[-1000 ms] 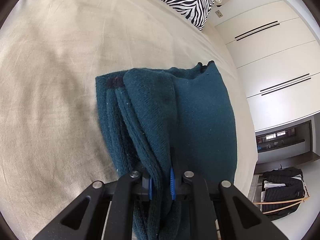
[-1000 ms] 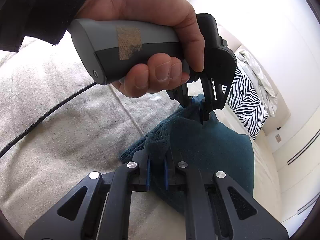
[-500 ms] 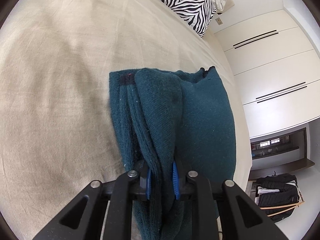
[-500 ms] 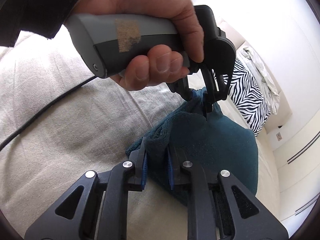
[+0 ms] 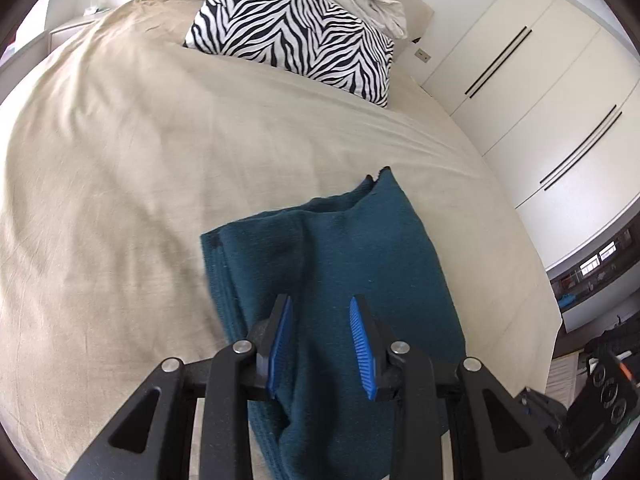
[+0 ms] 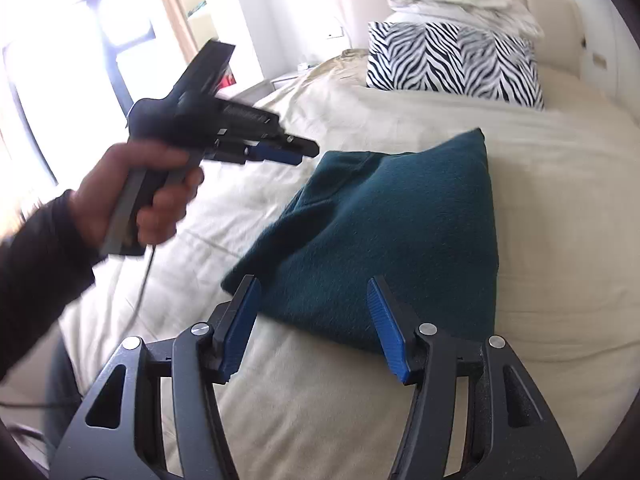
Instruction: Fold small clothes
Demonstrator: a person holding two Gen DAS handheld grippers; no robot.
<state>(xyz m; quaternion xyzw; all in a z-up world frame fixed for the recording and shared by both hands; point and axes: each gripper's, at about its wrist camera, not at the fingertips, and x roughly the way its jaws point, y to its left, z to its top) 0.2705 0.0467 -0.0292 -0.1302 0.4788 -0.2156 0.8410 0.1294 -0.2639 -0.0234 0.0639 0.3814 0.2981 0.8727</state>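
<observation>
While both tools hang above the bed, here is the layout:
Garment: folded teal knit (image 6: 384,232) flat on the beige bedspread (image 6: 560,200).
Left gripper (image 5: 320,340): jaws opening, nothing pinched.
Right gripper (image 6: 314,324): jaws opening, empty.
Nearby: zebra pillow (image 5: 296,36) well beyond; white wardrobe (image 5: 560,92) alongside the bed.

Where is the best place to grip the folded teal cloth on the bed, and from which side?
Probably the near corner of the teal cloth, approached low from the near bed edge. There the layers meet in a thick fold slightly raised off the beige bedspread, so one finger could slip underneath. The top face lies too flat to pinch.
</observation>
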